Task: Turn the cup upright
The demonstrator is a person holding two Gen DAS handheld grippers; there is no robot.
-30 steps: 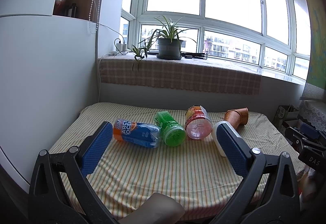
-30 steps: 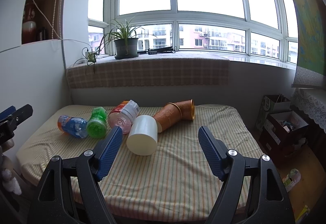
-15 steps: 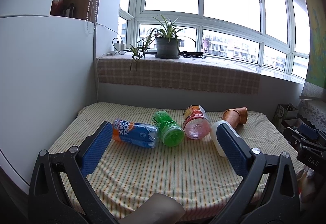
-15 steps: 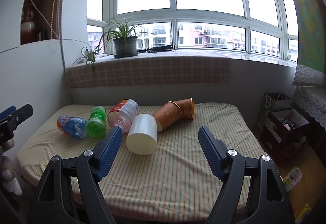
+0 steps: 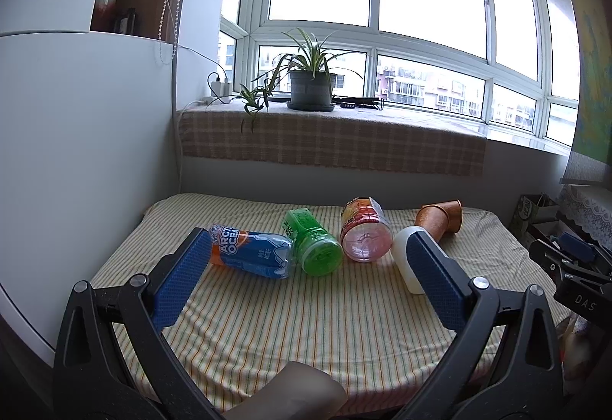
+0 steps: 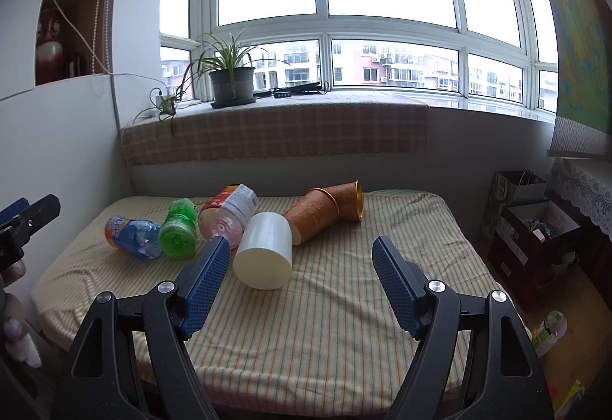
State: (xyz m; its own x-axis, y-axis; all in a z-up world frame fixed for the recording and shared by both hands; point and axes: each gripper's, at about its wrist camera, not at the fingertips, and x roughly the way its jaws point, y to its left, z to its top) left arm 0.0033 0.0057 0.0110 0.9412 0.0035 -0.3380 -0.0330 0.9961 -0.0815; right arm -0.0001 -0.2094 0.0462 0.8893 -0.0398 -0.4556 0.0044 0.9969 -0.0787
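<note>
A white cup lies on its side on the striped table, its flat base toward me; it also shows in the left wrist view, partly behind a finger. Behind it lie nested copper cups, also on their sides, seen too in the left wrist view. My right gripper is open and empty, held above the table's near part, the white cup just inside its left finger. My left gripper is open and empty, in front of the row of bottles.
A blue bottle, a green bottle and a red bottle lie in a row left of the cups. A white partition borders the table's left. A potted plant stands on the windowsill. Boxes stand on the floor to the right.
Both views have shifted very slightly; the objects on the table have not moved. Both grippers stay open.
</note>
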